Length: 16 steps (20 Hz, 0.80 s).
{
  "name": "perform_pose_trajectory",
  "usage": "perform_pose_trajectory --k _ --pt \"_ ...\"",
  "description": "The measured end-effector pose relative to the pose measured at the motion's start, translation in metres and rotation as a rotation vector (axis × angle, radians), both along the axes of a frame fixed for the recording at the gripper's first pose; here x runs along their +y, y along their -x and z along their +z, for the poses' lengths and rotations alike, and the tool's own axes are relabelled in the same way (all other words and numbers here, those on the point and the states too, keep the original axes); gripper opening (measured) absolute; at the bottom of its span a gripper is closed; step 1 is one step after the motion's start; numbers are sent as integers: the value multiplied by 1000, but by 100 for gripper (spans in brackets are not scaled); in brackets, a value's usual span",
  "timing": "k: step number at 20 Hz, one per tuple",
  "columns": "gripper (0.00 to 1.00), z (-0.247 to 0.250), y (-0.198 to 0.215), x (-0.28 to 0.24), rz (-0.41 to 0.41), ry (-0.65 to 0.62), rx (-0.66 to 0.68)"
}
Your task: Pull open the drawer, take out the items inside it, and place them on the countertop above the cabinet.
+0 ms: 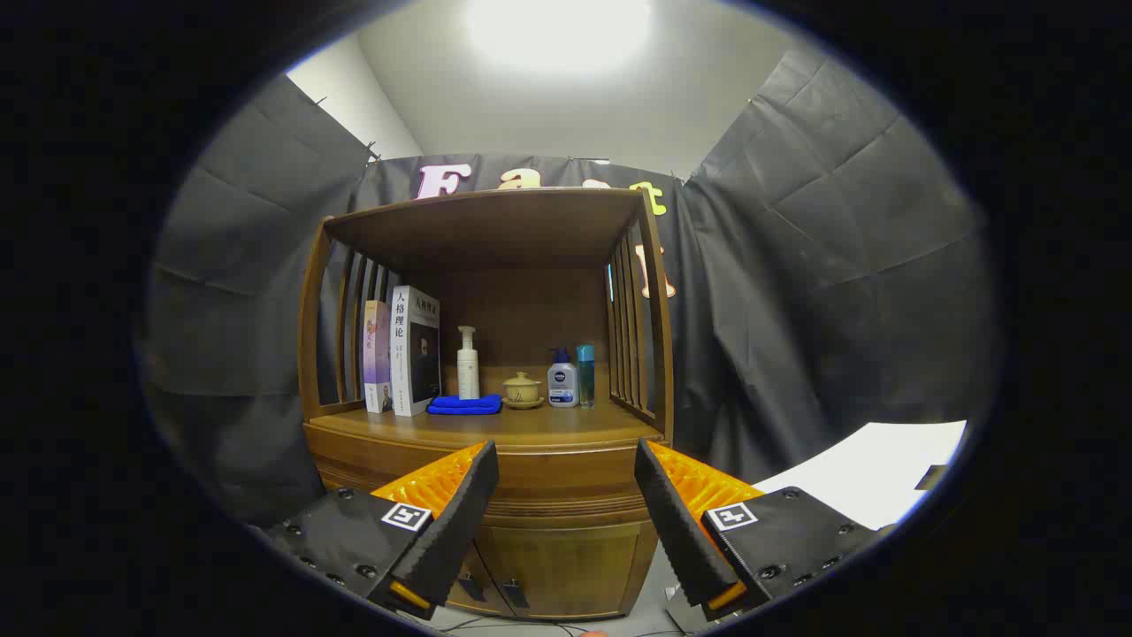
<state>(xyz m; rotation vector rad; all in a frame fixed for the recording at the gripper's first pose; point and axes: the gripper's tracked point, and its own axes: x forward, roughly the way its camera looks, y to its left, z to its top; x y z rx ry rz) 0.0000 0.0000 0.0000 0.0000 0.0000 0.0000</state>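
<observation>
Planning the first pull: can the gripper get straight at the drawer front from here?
Probably yes. The gripper is open, holding nothing, and the drawer front lies just beyond its jaws, shut, with nothing between. I cannot make out a handle.

white book (416, 349) on the counter (548, 425): spine reads "人格理论". square black-and-white marker tags (406, 517) on gripper (566, 482) fingers, no letters. bottle labels too small to read.

The wooden cabinet (566, 548) stands at 12 o'clock beyond the hand-held gripper (566, 464); its drawer (566, 476) seems closed, under the bench (495, 425).
</observation>
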Motion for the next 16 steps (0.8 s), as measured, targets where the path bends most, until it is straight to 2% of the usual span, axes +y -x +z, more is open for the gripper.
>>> perform_pose_trajectory --k 8,16 --pt "97 -3 1 4 7 7 7" --pt "97 -3 1 16 43 -46 27"
